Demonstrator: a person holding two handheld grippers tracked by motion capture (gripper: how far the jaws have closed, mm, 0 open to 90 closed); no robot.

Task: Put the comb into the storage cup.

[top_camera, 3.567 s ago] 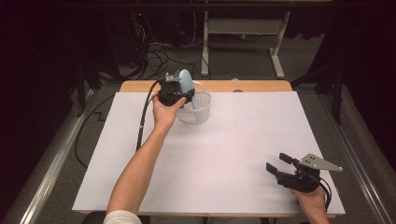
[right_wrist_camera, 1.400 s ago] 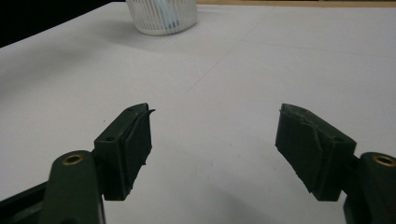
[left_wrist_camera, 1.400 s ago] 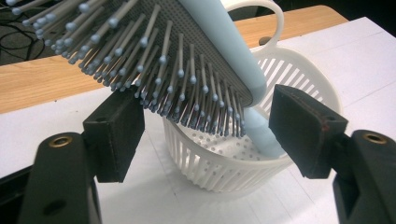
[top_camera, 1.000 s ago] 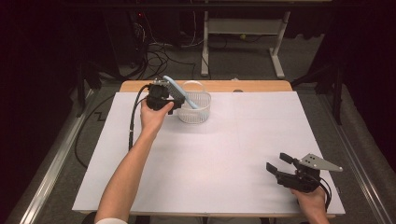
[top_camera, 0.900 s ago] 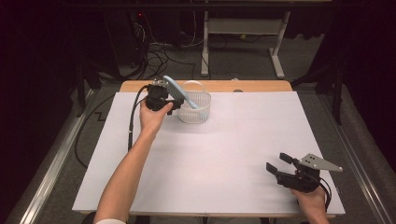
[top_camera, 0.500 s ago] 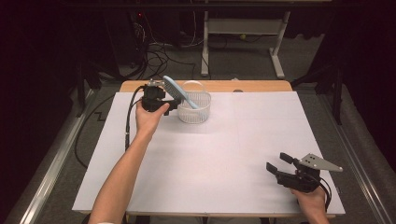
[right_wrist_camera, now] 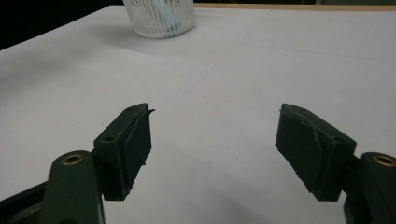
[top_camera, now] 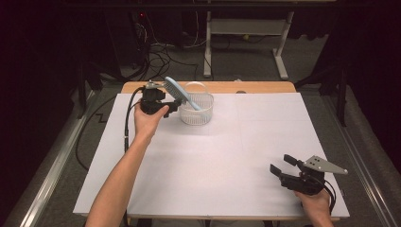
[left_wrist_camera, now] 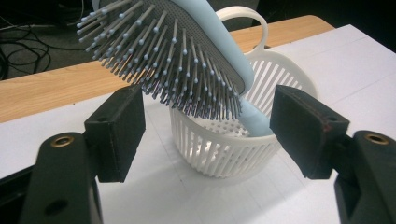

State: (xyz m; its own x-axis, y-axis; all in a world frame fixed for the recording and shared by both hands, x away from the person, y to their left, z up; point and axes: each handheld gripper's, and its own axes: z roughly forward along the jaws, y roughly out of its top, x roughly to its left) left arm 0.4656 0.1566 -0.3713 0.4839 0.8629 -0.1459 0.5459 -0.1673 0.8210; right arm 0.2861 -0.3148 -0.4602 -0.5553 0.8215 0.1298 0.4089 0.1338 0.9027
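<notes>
Now that your left gripper (left_wrist_camera: 205, 135) has backed off open-jawed, the hairbrush (top_camera: 180, 93) leans free, handle down in the basket (top_camera: 197, 109), so placement looks done; your right gripper (top_camera: 280, 171) idles open, well away from the basket.

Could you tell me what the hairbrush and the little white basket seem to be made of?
Hairbrush: likely smooth matte plastic, pale blue back; thin stiff bristles with ball tips on a grey pad, perhaps rubbery. Basket: probably moulded white plastic, thin slats and a loop handle.
</notes>
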